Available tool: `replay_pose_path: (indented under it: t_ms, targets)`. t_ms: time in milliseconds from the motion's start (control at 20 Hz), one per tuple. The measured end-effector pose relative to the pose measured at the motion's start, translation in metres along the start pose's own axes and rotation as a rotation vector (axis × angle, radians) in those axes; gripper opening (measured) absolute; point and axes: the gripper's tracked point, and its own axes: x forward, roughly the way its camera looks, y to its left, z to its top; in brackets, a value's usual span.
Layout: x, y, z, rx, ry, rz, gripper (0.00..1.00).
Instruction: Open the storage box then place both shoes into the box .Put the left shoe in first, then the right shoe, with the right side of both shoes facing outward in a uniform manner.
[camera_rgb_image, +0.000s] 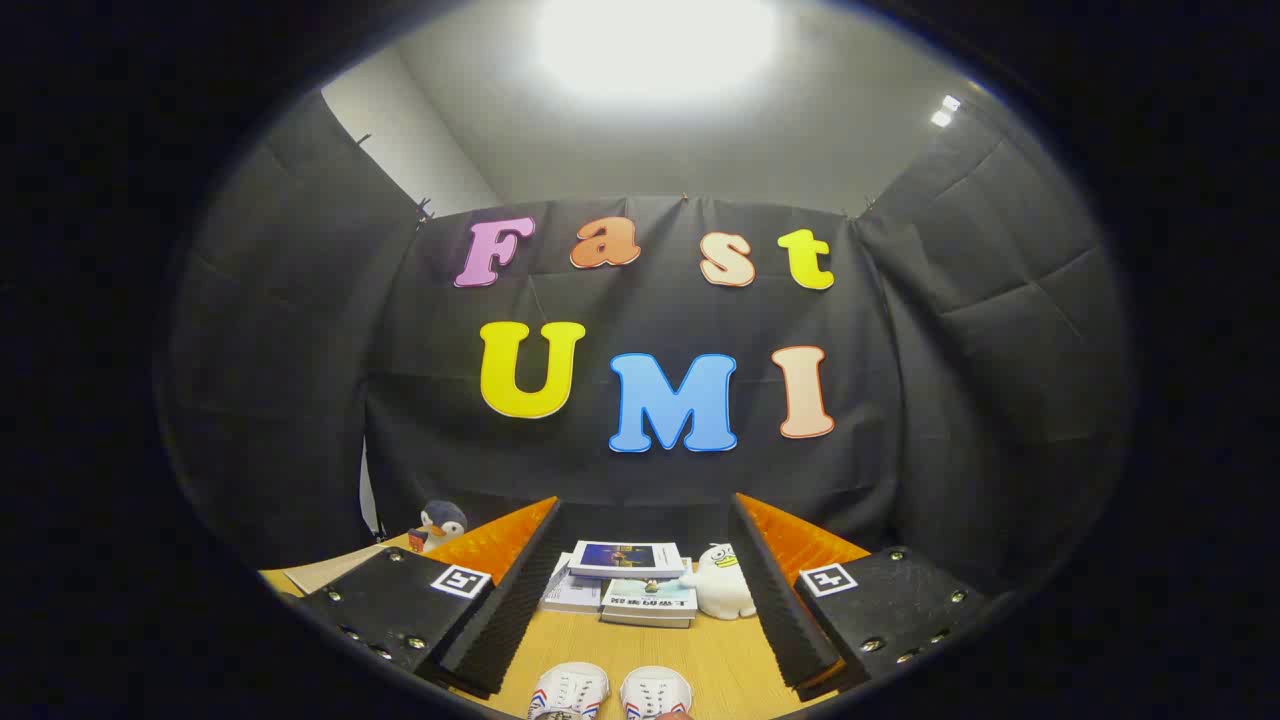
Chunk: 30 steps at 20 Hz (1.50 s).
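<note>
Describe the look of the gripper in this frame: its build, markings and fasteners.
The gripper has two long wedge-shaped fingers whose inner faces are ribbed. Each sits on a flat plate fixed with small round screws, and each plate carries a square white tag printed with a black coded pattern. The fingers stand wide apart, open, over a wooden table, not touching anything.

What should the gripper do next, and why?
Probably tip down and look around the table for the storage box. The gripper is open, holding nothing, aimed high at the booth wall. The two shoes sit low between its fingers, with books and a white plush toy beyond.
</note>
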Motion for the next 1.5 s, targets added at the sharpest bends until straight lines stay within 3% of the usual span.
replay_pose_path:
  t_ms: [1000,1350,1500]
  targets:
    - [0.007,0.020,0.017,-0.012,-0.014,0.041,0.97]
    - [0.008,0.028,0.015,0.013,-0.020,0.051,0.97]
    - [0.007,0.037,0.004,0.079,0.004,0.075,0.97]
